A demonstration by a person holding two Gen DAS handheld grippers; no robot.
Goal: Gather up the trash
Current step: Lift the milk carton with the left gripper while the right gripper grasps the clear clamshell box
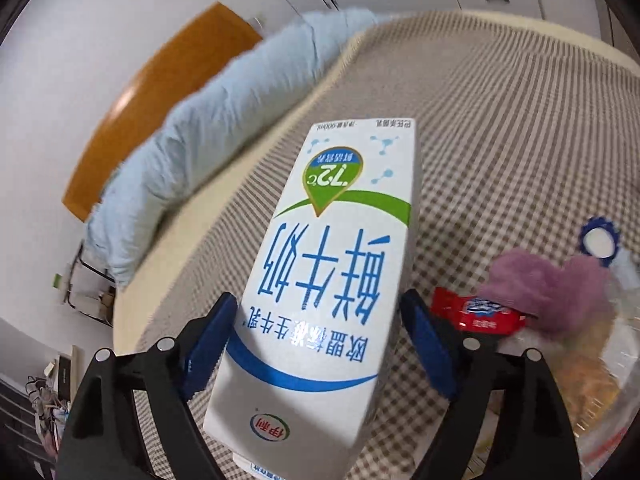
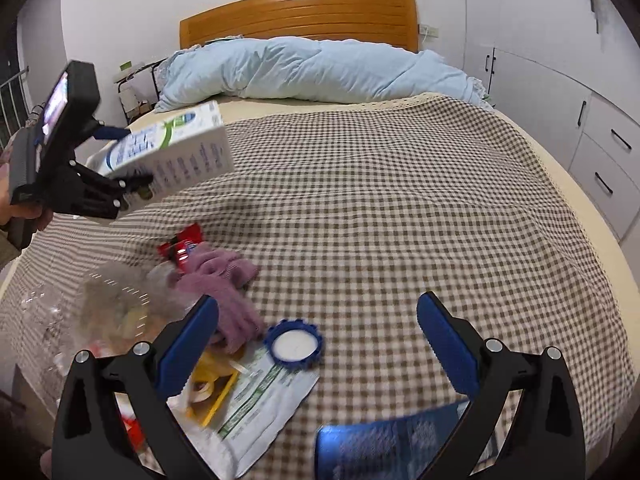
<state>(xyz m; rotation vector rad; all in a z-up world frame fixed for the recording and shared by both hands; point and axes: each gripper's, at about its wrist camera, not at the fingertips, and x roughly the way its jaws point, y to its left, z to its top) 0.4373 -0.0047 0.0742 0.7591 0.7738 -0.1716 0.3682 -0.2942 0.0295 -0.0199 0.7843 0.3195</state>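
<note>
My left gripper (image 1: 320, 316) is shut on a white milk carton (image 1: 336, 264) with blue and green print and holds it in the air above the checked bedspread (image 1: 500, 128). The right wrist view shows that carton (image 2: 176, 152) held up at the left. My right gripper (image 2: 318, 320) is open and empty above a trash pile: a blue cap (image 2: 295, 345), a white and green wrapper (image 2: 264, 400), a red wrapper (image 2: 182, 246), a clear plastic container (image 2: 108, 312) and a blue packet (image 2: 384, 448). The red wrapper (image 1: 476, 312) and the cap (image 1: 599, 242) also show in the left wrist view.
A purple glove (image 2: 224, 280) lies among the trash. A rolled light blue duvet (image 2: 312, 70) lies along the wooden headboard (image 2: 300, 12). White cupboards and drawers (image 2: 560, 92) stand to the right of the bed. A small rack (image 2: 132, 88) stands at the far left.
</note>
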